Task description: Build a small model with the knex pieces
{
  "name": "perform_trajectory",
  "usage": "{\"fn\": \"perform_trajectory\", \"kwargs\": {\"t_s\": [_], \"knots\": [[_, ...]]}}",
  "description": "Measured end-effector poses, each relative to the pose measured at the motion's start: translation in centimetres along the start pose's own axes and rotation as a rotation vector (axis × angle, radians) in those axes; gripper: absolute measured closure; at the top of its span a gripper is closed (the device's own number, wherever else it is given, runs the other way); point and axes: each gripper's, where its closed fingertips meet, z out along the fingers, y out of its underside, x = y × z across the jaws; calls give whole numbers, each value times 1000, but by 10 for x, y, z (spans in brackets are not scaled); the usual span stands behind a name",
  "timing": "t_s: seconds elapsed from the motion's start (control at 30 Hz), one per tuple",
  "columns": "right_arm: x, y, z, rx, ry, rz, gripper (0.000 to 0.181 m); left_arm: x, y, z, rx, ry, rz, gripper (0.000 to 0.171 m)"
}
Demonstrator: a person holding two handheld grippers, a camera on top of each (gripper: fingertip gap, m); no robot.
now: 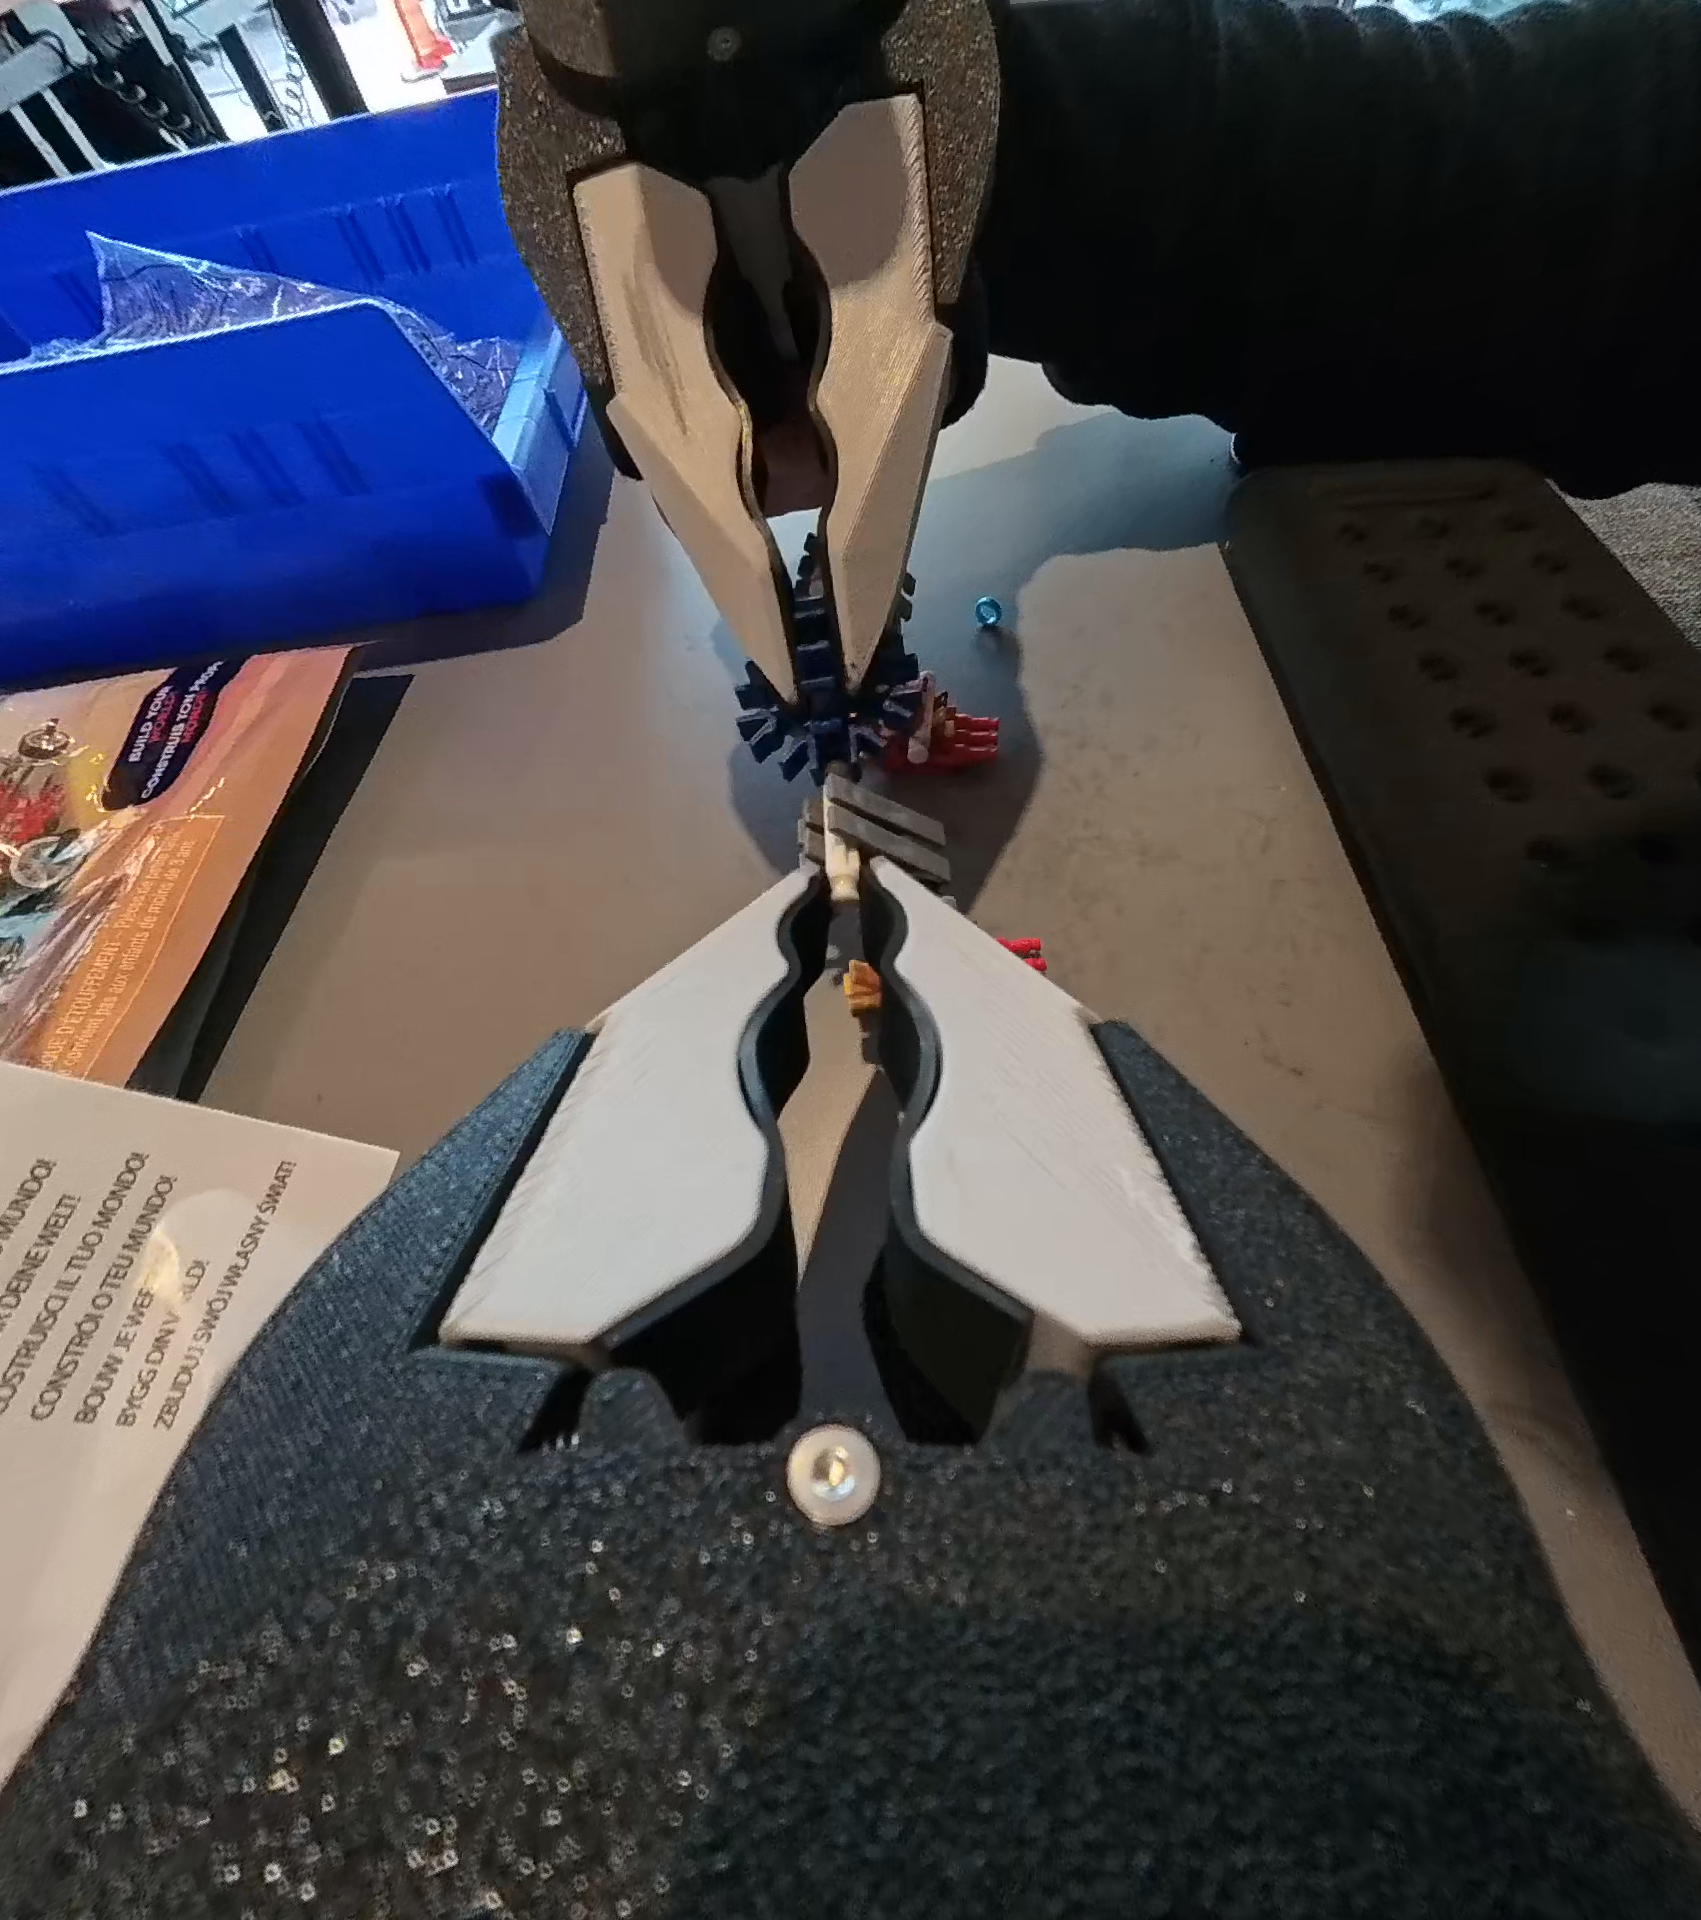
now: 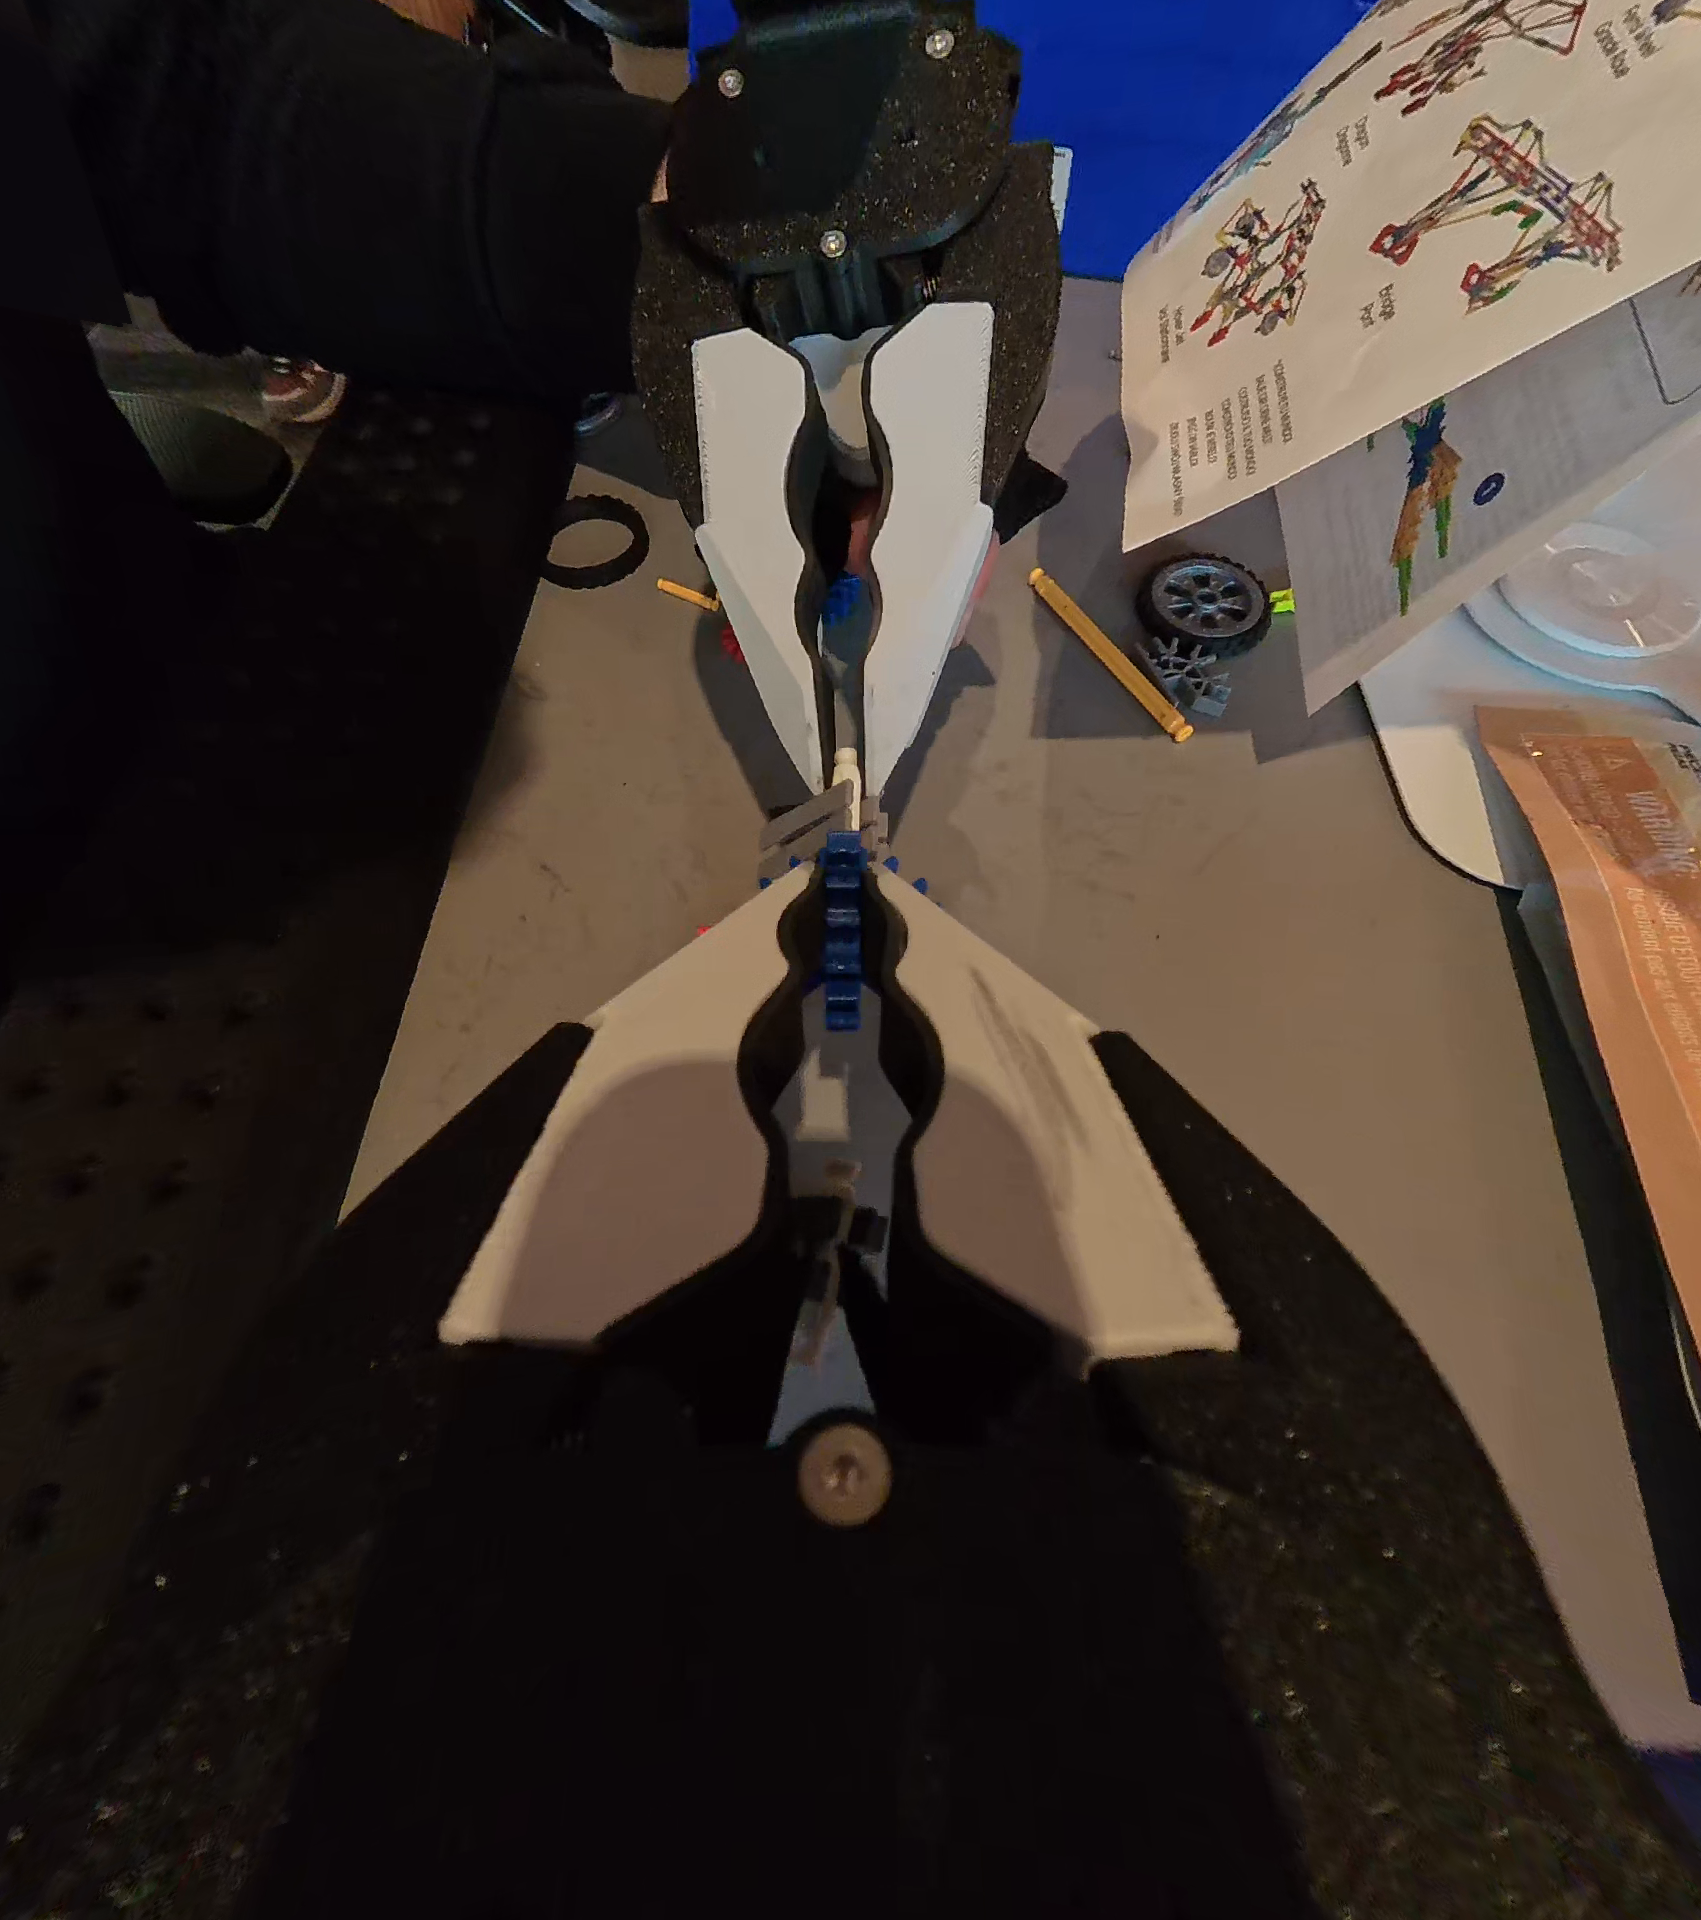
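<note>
So: white rod (image 1: 843,871) pinched by left gripper (image 1: 841,883), blue gear (image 2: 843,935) clamped by right gripper (image 2: 841,883); grey connector (image 1: 877,831) already threaded between, gear not seated yet by look.

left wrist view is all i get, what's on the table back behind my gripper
Observer: A yellow rod lies flat on the table beside the left gripper, which is shut on a white rod.
Operator: anything next to that yellow one
Observer: A wheel with a grey hub and black tyre, and a grey connector close beside the rod's near end.
Operator: and how does the right gripper have the gear
Observer: The blue gear stands edge-on between the fingers of the right gripper, reaching from the tips back into the wavy hollow. On the other side, a loose black tyre ring lies at the edge of the dark perforated mat.
</note>
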Motion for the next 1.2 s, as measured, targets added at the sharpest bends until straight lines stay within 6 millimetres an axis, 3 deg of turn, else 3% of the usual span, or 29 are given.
{"fn": "perform_trajectory", "kwargs": {"t_s": [0.2, 0.33, 0.77, 0.97, 1.2], "knots": [[3, 7, -7, -20, 14, 20, 176, -1, 1, 0, -7, -8, 7, 166], [7, 29, 4, -114, 19, 39, 176, -2, 0, 0, -10, -11, 11, 166], [12, 35, 5, -199, 87, -2, 175, -3, 1, -1, -31, -22, 29, 166], [15, 48, 4, -291, 126, -9, 158, -4, 1, 0, -33, -23, 29, 166], [6, 11, 8, -144, 128, -80, 155, -4, 0, 0, -35, -26, 33, 166]]}}
